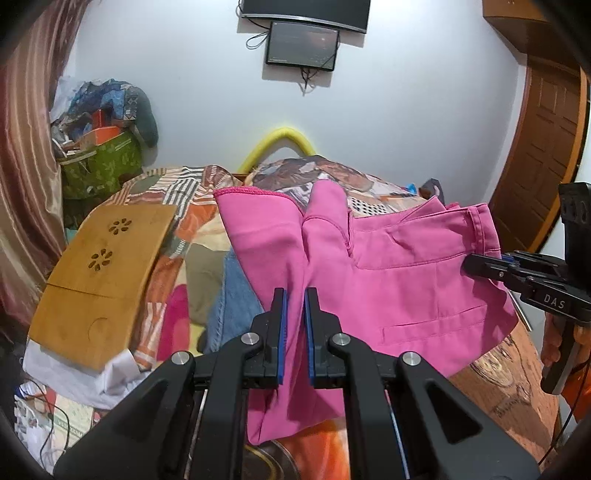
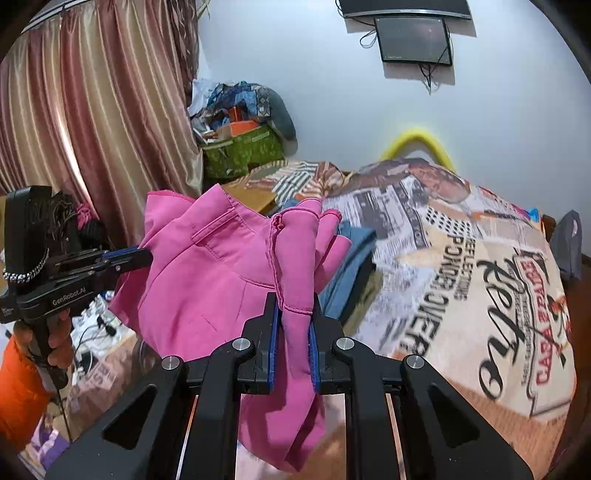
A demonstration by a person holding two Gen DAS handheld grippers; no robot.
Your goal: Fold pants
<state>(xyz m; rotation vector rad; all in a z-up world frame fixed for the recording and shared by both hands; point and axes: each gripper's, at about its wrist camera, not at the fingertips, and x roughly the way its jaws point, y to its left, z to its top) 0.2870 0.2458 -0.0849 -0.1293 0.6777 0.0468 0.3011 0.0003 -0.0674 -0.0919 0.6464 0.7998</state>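
Pink pants (image 1: 369, 266) hang lifted above the printed bedspread (image 2: 461, 266). Left gripper (image 1: 295, 295) and right gripper (image 2: 295, 302) each clamp bunched fabric between their blue pads.

Bed covered by a printed retro-lettered bedspread (image 2: 461, 266), cream and brown, text upside down from the right wrist view. Bright yellow curved foam-like arch (image 1: 282, 142) stands behind the bed, against the pale wall. Small dark wall-mounted screen (image 1: 302, 46) hangs under a larger black curved panel (image 1: 304, 13), with cables dangling below. Light bamboo lap tray with flower-shaped cut-outs (image 1: 98, 273) lies tilted on the bed's left side. Folded blue denim garment (image 1: 231, 295) lies just beside an olive cloth (image 1: 203, 284). Green patterned bag (image 2: 242, 151), overfilled with clutter, sits in the corner by the striped brown satin curtain (image 2: 99, 110). Brown panelled wooden door (image 1: 543, 147) at right.
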